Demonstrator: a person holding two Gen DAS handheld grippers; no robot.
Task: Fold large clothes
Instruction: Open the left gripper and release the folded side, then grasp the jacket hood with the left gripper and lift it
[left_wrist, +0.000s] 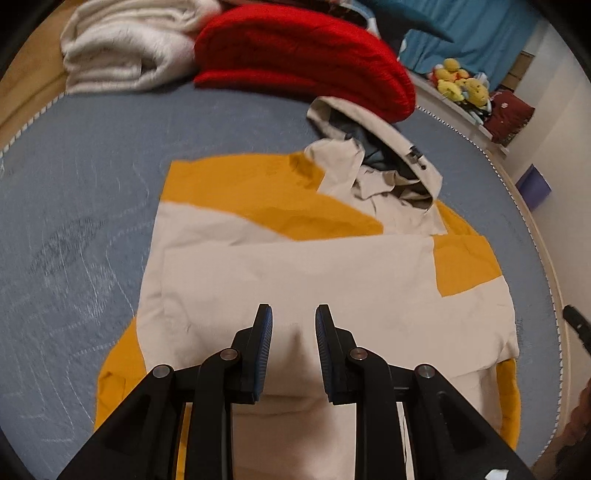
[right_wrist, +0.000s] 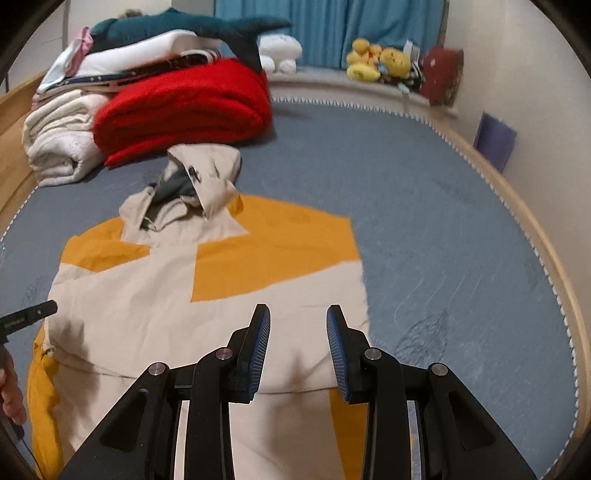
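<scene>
While the beige and mustard hooded jacket (left_wrist: 295, 266) lies spread flat on the blue-grey bed cover (left_wrist: 81, 206), its sleeves appear folded in across the body and its hood (left_wrist: 384, 155) crumpled at the end farthest from both grippers, so the step in hand looks like the lengthwise fold, hem toward hood. The left gripper (left_wrist: 293, 321) hangs above the near beige panel with a narrow gap between its fingers and nothing in it; the right gripper (right_wrist: 298, 321) hovers over the jacket's near right edge, jaws a little apart and likewise empty. To do it well, each should probably drop to a hem corner below it, pinch every layer, lift evenly and carry forward, stopping short of the hood. The red folded blanket (right_wrist: 184, 107) and cream one (right_wrist: 59, 144) beyond the hood limit the room ahead.
</scene>
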